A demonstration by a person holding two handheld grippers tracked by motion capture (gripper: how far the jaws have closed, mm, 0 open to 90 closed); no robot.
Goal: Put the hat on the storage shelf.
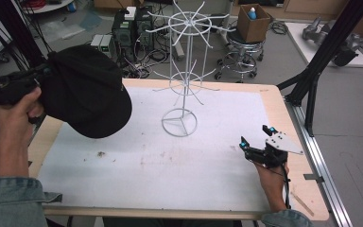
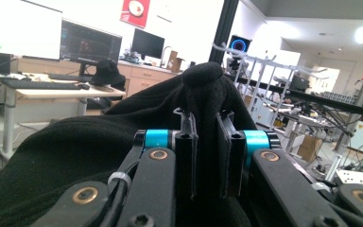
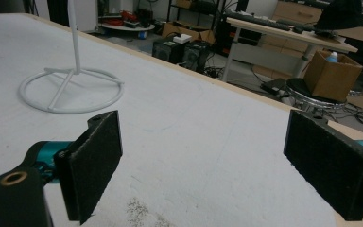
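My left gripper [image 2: 207, 137] is clenched on a pinch of the black cap [image 1: 87, 92], which hangs in the air off the left side of the bench [image 1: 279, 118], clear of its white mat and well short of the white wire rack [image 1: 183, 71]. My right gripper [image 1: 257, 139] rests on the bench near the right edge, released, its jaws wide apart with nothing between them.

The grip is my worry. In the left gripper view I hold only a narrow fold of fabric between the pads, and the rest of the cap droops below; a quick swing could, I judge, pull that fold free and drop the cap. The rack looks light on its ring base, so if the sagging crown snags an arm on the way in, the rack could tip or slide. The cap also blocks much of my left camera's sight ahead.

Count: one cap in hand, one rack, two grippers.
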